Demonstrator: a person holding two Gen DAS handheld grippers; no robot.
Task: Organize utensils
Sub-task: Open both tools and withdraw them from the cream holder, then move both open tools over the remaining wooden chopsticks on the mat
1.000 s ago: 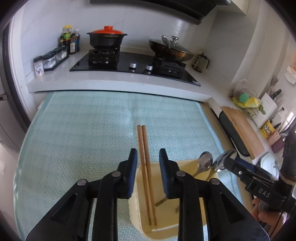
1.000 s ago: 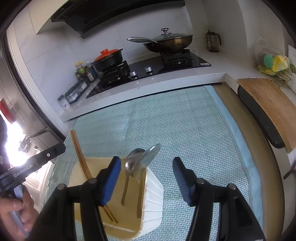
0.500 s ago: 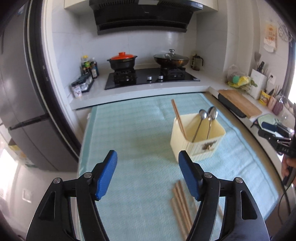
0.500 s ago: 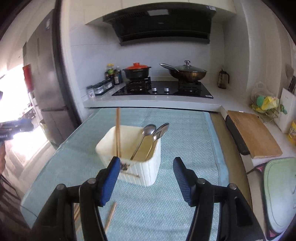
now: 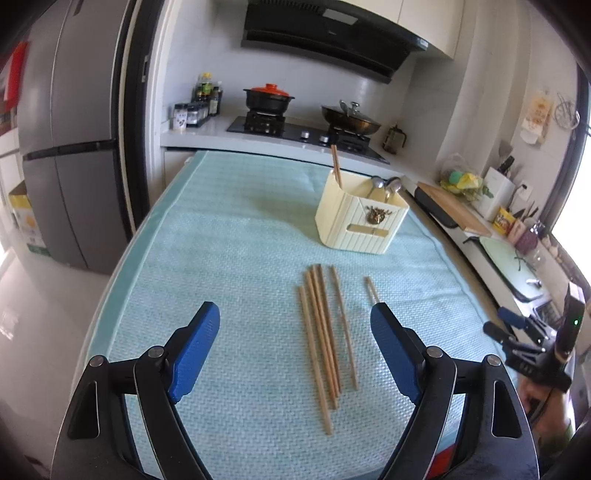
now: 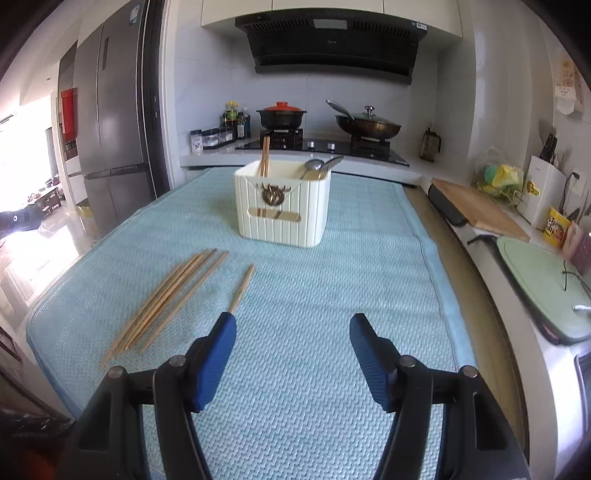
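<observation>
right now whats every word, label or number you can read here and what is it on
None can be read as text.
Range hood: a light badge, too small.
Yellow packet: dark print, blurred.
Fridge: a sticker at the top, blurred.
Spice jar: label too small.

A cream ribbed utensil holder [image 6: 282, 212] stands upright toward the mat's far edge, holding 2 upright wooden chopsticks [image 6: 264, 157] and 2 metal spoons [image 6: 319, 167], while 6 loose wooden chopsticks [image 5: 325, 332] lie flat nearer the mat's near edge, 1 slightly apart.
</observation>
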